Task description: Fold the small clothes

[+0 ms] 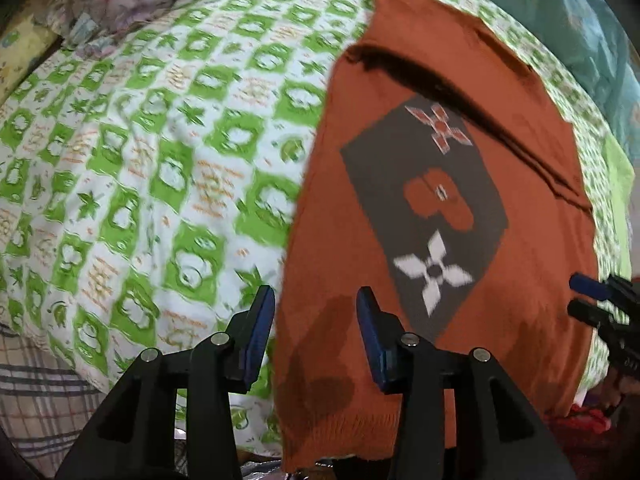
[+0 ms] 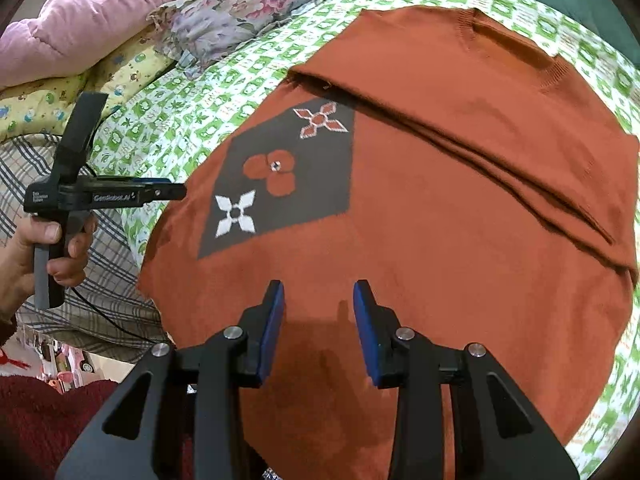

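Underneath everything lies a bed sheet (image 2: 256,60) printed in green and white checks, spread across the bed. At its far side sit a pink quilt (image 2: 68,12), a floral cushion (image 2: 248,8) and a yellow patterned cloth (image 2: 80,92); a grey plaid blanket (image 2: 104,272) lies along the near left edge in the right wrist view.

Next in size is the rust-orange knitted sweater (image 2: 420,208), lying flat on the sheet with one sleeve folded across its upper body in long creases. On its front is a dark grey diamond panel (image 2: 304,176) bearing three flower motifs: an outlined orange one, a solid orange one with a small stud, and a white one (image 1: 434,272).

The left gripper (image 1: 316,324) hangs over the sweater's left edge near the hem, its blue pads (image 1: 260,328) apart with nothing pinched between them; a hand (image 2: 44,248) holds its handle. The right gripper (image 2: 318,320) hovers above the sweater's lower middle, its jaws likewise parted and empty, with only bare knit showing in the gap.
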Demonstrator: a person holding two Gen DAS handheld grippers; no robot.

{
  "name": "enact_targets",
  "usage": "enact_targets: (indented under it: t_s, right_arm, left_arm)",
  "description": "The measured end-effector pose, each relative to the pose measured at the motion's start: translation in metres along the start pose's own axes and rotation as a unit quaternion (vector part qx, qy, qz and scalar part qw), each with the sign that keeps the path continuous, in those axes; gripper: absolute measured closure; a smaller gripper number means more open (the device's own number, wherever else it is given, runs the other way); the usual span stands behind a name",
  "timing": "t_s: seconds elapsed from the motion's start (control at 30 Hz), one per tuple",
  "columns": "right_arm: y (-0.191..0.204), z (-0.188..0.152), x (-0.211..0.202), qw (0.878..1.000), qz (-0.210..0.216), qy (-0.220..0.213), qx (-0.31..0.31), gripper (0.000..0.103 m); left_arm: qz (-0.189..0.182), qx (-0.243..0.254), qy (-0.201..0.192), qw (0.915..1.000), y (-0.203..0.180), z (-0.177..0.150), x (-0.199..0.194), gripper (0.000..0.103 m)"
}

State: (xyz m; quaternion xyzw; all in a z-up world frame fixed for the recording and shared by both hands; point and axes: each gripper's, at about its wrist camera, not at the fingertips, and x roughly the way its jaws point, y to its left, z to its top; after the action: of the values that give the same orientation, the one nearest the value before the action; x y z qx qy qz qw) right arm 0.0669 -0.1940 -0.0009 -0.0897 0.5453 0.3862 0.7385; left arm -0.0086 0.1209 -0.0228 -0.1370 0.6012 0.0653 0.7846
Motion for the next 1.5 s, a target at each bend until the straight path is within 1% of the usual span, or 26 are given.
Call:
enact_targets:
  t_s: [0.13, 0.27, 0.4, 0.53, 0.63, 0.67, 0.7, 0.77, 0.9, 1.03, 1.13, 1.23, 1.3, 1.4, 1.5]
  right_arm:
    - [-0.006, -0.022, -0.007, 0.999, -0.027, 0.009, 0.027, 0.065]
    - [-0.009, -0.046, -0.008, 0.997, -0.051, 0.030, 0.052, 0.065]
    - [-0.006, -0.065, -0.009, 0.994, -0.066, 0.049, 0.077, 0.065]
    - [0.003, -0.075, -0.012, 0.992, -0.076, 0.054, 0.087, 0.065]
    - [0.008, -0.083, -0.018, 0.990, -0.087, 0.054, 0.093, 0.064]
    - [0.009, -0.086, -0.019, 0.989, -0.094, 0.056, 0.095, 0.064]
    - [0.009, -0.088, -0.020, 0.989, -0.100, 0.057, 0.097, 0.063]
    - [0.009, -0.092, -0.022, 0.987, -0.108, 0.057, 0.106, 0.063]
    - [0.011, -0.095, -0.019, 0.986, -0.105, 0.058, 0.116, 0.063]
    - [0.018, -0.091, -0.014, 0.990, -0.094, 0.067, 0.084, 0.063]
    - [0.008, -0.097, -0.022, 0.989, -0.097, 0.068, 0.089, 0.061]
    - [-0.013, -0.112, -0.036, 0.985, -0.112, 0.074, 0.113, 0.060]
    - [-0.030, -0.126, -0.046, 0.980, -0.129, 0.079, 0.133, 0.060]
    - [-0.053, -0.143, -0.057, 0.970, -0.143, 0.085, 0.178, 0.060]
    - [-0.065, -0.150, -0.063, 0.966, -0.148, 0.082, 0.196, 0.060]
  left_arm:
    - [-0.015, 0.019, 0.017, 0.9995, 0.005, -0.018, 0.005, 0.057]
    - [-0.039, 0.019, 0.024, 0.9988, 0.016, -0.038, 0.007, 0.054]
    - [-0.064, 0.034, 0.016, 0.9973, 0.020, -0.055, 0.005, 0.052]
    - [-0.087, 0.045, 0.017, 0.9950, 0.026, -0.062, 0.003, 0.052]
    - [-0.109, 0.048, 0.017, 0.9928, 0.038, -0.060, 0.005, 0.056]
    - [-0.115, 0.052, 0.017, 0.9919, 0.045, -0.058, 0.004, 0.062]
    - [-0.124, 0.056, 0.018, 0.9905, 0.044, -0.058, 0.003, 0.066]
    - [-0.134, 0.061, 0.023, 0.9889, 0.041, -0.057, 0.004, 0.067]
    - [-0.133, 0.062, 0.026, 0.9888, 0.040, -0.056, 0.004, 0.067]
    - [-0.127, 0.056, 0.030, 0.9899, 0.037, -0.056, 0.005, 0.067]
    - [-0.114, 0.049, 0.032, 0.9917, 0.034, -0.058, 0.005, 0.066]
    - [-0.098, 0.062, 0.034, 0.9926, 0.027, -0.059, 0.009, 0.065]
    - [-0.095, 0.060, 0.038, 0.9930, 0.024, -0.058, 0.011, 0.064]
    - [-0.098, 0.061, 0.046, 0.9923, 0.018, -0.054, 0.014, 0.056]
    - [-0.084, 0.082, 0.048, 0.9919, 0.007, -0.052, 0.016, 0.053]
